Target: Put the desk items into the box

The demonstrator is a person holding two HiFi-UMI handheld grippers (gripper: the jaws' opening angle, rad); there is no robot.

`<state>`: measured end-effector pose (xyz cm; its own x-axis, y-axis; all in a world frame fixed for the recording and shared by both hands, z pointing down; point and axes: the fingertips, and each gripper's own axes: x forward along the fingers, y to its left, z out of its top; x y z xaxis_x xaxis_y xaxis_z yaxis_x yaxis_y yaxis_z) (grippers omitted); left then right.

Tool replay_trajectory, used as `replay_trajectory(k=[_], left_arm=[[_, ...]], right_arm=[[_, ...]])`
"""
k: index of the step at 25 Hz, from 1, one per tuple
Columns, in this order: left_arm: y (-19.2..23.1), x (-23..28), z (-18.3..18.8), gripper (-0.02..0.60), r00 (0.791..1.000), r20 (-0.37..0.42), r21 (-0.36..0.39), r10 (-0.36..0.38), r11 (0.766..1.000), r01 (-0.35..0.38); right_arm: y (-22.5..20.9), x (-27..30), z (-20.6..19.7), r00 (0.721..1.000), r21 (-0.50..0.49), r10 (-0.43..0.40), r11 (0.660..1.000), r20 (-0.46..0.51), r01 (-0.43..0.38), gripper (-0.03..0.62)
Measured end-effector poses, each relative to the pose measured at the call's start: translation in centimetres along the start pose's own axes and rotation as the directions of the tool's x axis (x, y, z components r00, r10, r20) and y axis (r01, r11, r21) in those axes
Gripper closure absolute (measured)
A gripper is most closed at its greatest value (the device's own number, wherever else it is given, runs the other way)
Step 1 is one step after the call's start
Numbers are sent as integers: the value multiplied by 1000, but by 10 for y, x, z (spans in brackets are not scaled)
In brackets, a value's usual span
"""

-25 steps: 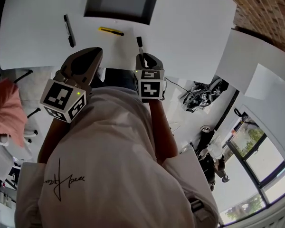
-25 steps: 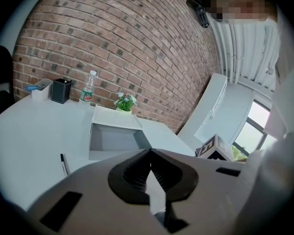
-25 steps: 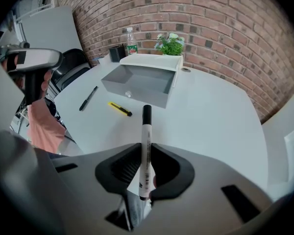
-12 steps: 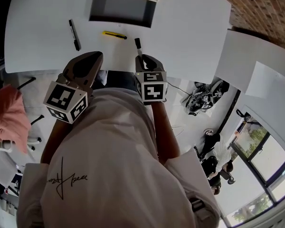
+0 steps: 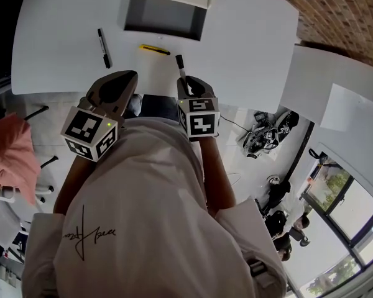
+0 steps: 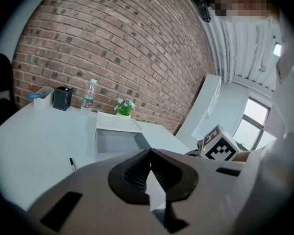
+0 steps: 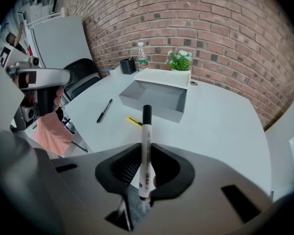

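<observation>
The right gripper (image 5: 191, 84) clamped a slim white marker (image 7: 146, 141) with a black cap. Its ribbed dark pads pressed on the barrel, and the capped end jutted toward the box (image 7: 157, 110) — a white, open-topped carton with a grey inside, set well in from the edge of the smooth white table (image 5: 248, 36). The left gripper (image 5: 125, 79) had its jaws pressed together on nothing. A black pen (image 5: 104, 40) and a short yellow item (image 5: 155, 49) lay apart on bare tabletop before the box. The gripper views — not the head view — showed a bottle (image 7: 141, 57), a plant (image 7: 179, 60) and a brick wall (image 7: 225, 43) behind it.
</observation>
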<state>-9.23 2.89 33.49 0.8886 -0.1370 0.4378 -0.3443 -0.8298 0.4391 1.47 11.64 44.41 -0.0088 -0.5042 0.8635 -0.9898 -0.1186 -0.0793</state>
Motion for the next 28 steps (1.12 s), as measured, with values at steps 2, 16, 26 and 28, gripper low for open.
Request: replay_trajectory(k=[2, 16, 26, 28], left_arm=[[0, -3, 0, 577, 1000, 1, 5, 4, 1000, -4], [3, -19, -2, 577, 999, 18, 9, 42, 999, -42], [11, -25, -6, 577, 995, 30, -23, 94, 995, -94], [13, -25, -6, 577, 994, 32, -26, 103, 994, -102]], right_arm=[[3, -2, 1, 1000, -11, 7, 1000, 3, -7, 511], [3, -8, 38, 999, -119, 32, 992, 39, -28, 513], [-2, 1, 64, 997, -197, 54, 980, 55, -43, 513], [-3, 4, 70, 997, -210, 59, 977, 57, -46, 513]])
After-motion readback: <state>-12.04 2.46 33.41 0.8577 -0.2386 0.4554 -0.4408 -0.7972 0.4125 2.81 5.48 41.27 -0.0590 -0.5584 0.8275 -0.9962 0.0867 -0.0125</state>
